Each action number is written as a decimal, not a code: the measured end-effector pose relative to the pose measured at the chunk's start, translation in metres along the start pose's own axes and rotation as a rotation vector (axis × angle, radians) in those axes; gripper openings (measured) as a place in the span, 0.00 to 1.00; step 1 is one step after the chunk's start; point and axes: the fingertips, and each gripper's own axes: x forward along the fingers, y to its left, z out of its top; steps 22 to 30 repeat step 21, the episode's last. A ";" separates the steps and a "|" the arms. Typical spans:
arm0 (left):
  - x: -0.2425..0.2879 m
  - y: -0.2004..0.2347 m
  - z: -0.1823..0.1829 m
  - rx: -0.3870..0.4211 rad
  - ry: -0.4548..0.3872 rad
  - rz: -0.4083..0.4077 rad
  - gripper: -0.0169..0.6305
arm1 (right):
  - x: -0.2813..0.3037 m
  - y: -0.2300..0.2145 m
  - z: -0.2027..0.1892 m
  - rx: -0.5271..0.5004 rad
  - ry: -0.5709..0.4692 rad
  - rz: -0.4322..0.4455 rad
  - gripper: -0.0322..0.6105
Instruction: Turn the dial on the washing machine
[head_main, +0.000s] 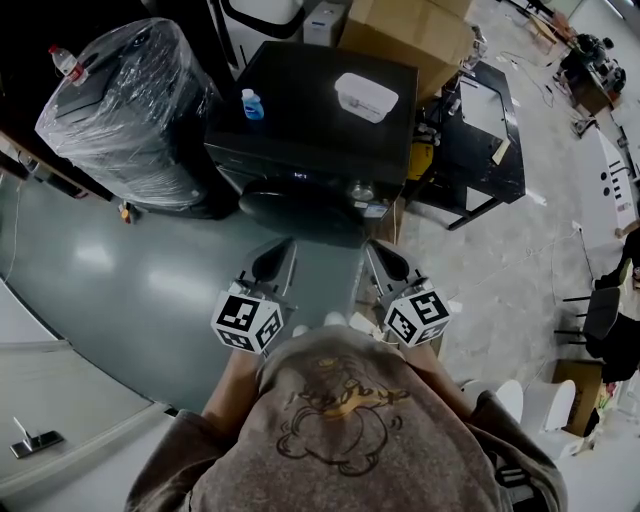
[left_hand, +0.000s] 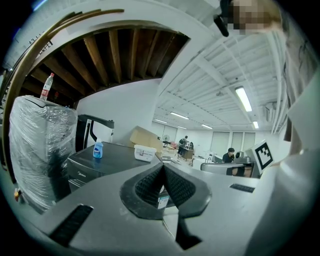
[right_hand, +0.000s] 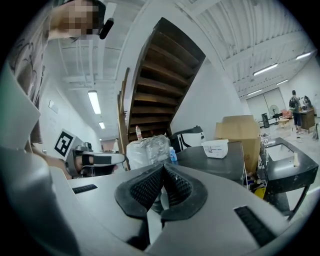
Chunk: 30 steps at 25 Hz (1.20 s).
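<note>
**Item: washing machine.** Black, front-loading. It stands on the floor ahead of the person, with the round door facing them.
- On its lid: a blue bottle at the left and a white tub at the right, apart from each other.
- To its left: a plastic-wrapped bundle.
- Behind it: a cardboard box.

**Item: dial.** A small pale round knob, as far as the head view shows. It sits on the front control strip above the door, toward the strip's right end. Its turning axis is judged to run out of the front face toward the person.

**Item: left claw.** Pressed together, ridged pads meeting at the tips, nothing between them. It is held low in front of the person's body, pointing at the machine and well apart from it.

**Item: right claw.** Pressed together and empty. It sits beside the left claw at about the same height, also well short of the machine.

**Governing relation.** The dial lies ahead of both claws, more nearly in line with the right one, so the right claw is judged the nearer. It would need to spread before it could take the knob.

**Hidden or unclear.**
- The dial's markings and pointer are too small to read in the head view.
- The left gripper view shows the lid and a slice of the front panel. The claw's own body covers the part where the dial should be.
- The right gripper view shows only the lid and tub. The front face is screened the same way.
</note>
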 end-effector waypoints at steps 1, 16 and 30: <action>0.000 0.000 0.001 -0.001 -0.001 0.001 0.01 | 0.000 0.000 0.000 -0.001 0.002 -0.001 0.05; -0.002 -0.003 -0.003 -0.038 -0.002 0.019 0.01 | -0.001 -0.008 0.000 -0.016 0.023 -0.022 0.05; -0.001 -0.004 -0.005 -0.043 0.001 0.025 0.01 | -0.002 -0.011 0.000 -0.018 0.021 -0.027 0.05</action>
